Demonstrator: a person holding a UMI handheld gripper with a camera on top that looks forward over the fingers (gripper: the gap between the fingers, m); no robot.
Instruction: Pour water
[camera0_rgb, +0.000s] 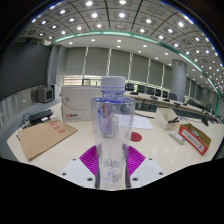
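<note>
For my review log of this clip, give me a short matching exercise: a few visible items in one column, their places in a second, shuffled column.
Items:
1. water bottle
2. brown folder
3. white box
4. red-edged card

Places:
A. flat on the table, left of the bottle
B. between the gripper jaws
C. flat on the table, right of the bottle
D. behind the bottle, slightly left

Pairs: 1-B, 2-A, 3-D, 4-C

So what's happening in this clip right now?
A hand-held gripper has a clear plastic water bottle upright between its two fingers, the purple pads at either side of its base. Whether they press on it cannot be told. The bottle's cap is on. A white table lies below, with a cardboard sheet to one side.
</note>
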